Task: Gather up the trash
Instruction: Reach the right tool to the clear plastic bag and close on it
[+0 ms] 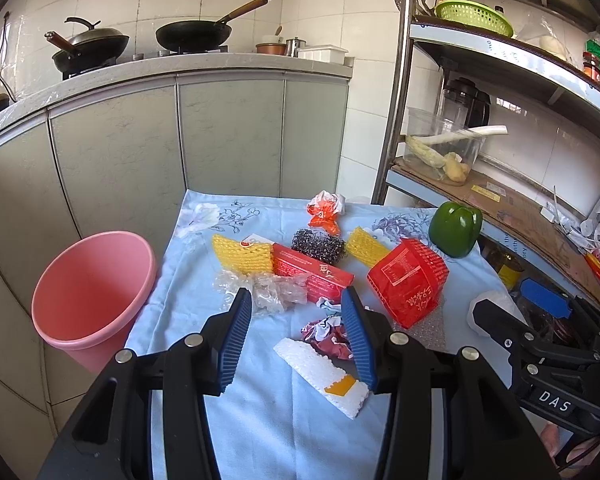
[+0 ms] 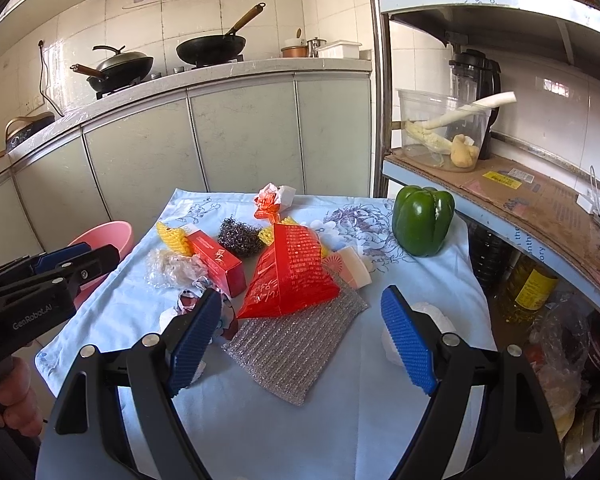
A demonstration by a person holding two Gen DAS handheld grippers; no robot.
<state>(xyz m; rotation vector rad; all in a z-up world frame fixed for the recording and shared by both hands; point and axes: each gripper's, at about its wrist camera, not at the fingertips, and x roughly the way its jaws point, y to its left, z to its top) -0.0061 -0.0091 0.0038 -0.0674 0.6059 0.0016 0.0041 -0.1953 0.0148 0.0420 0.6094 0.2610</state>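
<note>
At the far left, the pink bin (image 1: 94, 292) stands on the floor just beside the table's left edge, its mouth open and nothing visible inside. It sits lower than the tabletop, so light scraps released from too far over the table could catch the rim or drift to the floor.

Next along, on the blue floral tablecloth (image 1: 284, 432), lies the trash: a crumpled clear plastic wrap (image 1: 266, 290), yellow foam fruit netting (image 1: 242, 256), a red carton (image 1: 312, 274), a crumpled red-and-white wrapper (image 1: 328, 336) and a white foam sleeve (image 1: 324, 376). The left gripper (image 1: 296, 312) hovers over this cluster with its jaws apart and nothing between the pads. The pieces touch and overlap, so a closing grip could pinch two at once or drag the cloth; thin film may also slip from the ribbed pads.

Toward the middle sit a steel wool scourer (image 1: 318, 243), an orange crumpled wrapper (image 1: 325, 210) and a red plastic bag (image 2: 290, 276) that rests partly on a silver scouring cloth (image 2: 296, 344). Lifting the bag could tug the cloth along with it, and the scourer and cloth may not be trash at all.

The right gripper (image 2: 300, 334) hangs above that cloth, jaws wide and empty, with a crumpled white tissue (image 2: 432, 316) just beside its right finger.

At the right, a green bell pepper (image 2: 422, 220) stands near the table edge; a careless sweep could knock it off.
</note>
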